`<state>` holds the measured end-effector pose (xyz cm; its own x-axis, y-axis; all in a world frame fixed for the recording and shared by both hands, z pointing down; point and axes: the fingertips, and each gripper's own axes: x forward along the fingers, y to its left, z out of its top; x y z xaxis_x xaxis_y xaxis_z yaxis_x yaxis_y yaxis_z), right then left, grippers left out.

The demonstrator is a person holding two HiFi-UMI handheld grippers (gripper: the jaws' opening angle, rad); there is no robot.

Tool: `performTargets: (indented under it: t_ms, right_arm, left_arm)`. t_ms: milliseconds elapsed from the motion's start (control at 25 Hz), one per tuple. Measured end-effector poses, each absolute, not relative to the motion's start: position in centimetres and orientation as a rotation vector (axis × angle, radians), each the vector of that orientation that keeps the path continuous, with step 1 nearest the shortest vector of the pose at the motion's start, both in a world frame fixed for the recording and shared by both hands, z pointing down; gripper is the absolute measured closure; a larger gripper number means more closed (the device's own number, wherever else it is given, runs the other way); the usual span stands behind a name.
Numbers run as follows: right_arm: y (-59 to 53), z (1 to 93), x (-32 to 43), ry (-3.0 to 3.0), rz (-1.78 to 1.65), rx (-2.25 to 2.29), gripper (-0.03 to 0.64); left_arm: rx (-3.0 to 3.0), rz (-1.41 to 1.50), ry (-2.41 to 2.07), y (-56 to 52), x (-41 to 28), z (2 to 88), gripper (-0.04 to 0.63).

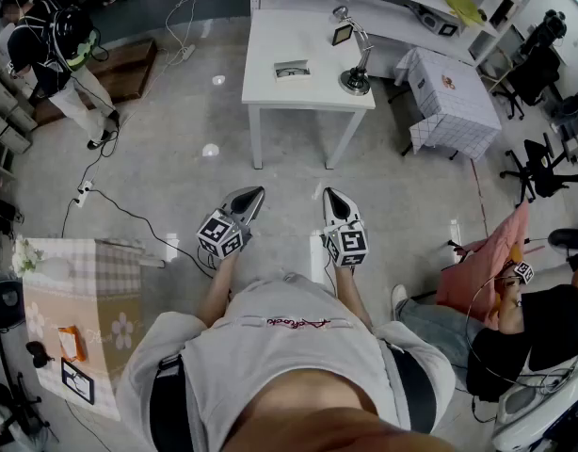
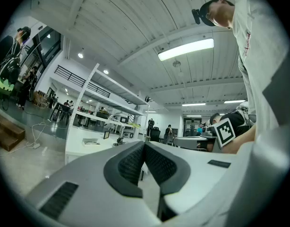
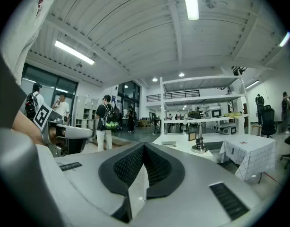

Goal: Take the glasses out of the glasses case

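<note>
Left jaws: together, the ribbed pads meeting at the tip in the left gripper view, with nothing between them.
Right jaws: together in the same way in the right gripper view, also with nothing between them.
Left gripper (image 1: 256,192): at centre of the head view, left of the right gripper, tip pointing toward the top of the frame, over bare floor.
Right gripper (image 1: 328,193): beside the left gripper and apart from it, tip pointing the same way.
Marker cubes: one on each gripper, at the lower end near the person's forearms, left (image 1: 221,234) and right (image 1: 346,244).
Glasses case (image 1: 292,70): lying flat on the white table (image 1: 270,26), upper centre of the head view, well apart from both grippers. Whether it was open or closed could not be told.
Desk lamp (image 1: 355,81): standing on the same table, just right of the case.
Small picture frame (image 1: 342,34): upright on the table, behind the lamp base.
Checked cloth (image 1: 449,111): draped over a smaller table, right of the white table.
Patterned box (image 1: 82,290): lower left of the head view.
Seated person (image 1: 543,328): at the lower right edge.
</note>
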<state>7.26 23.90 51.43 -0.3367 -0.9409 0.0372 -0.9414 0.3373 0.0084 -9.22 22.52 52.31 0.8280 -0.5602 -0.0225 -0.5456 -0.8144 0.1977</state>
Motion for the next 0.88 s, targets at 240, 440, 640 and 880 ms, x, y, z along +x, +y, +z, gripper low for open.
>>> performTargets:
  t_ms: [240,440,640,880]
  right_arm:
    - [24.1,51.8,7.1,-2.555,0.042,1.775,0.594]
    - [24.4,52.1,7.2,-2.563,0.048,1.764,0.594]
    - [24.7,52.3,7.8,-2.578,0.049,1.767,0.594]
    - [24.8,52.3,9.5,-2.601,0.071,1.771,0.594]
  left_arm:
    - [2.818,-0.118,-0.864,22.9,-8.8,52.5,0.592]
    - [2.813,-0.118,-0.861,23.4,-8.3,52.7,0.592]
    - [2.806,-0.107,-0.860,23.8,-7.5,53.1,0.592]
    - [2.808,-0.095,-0.856,24.0,-5.6,53.1,0.592]
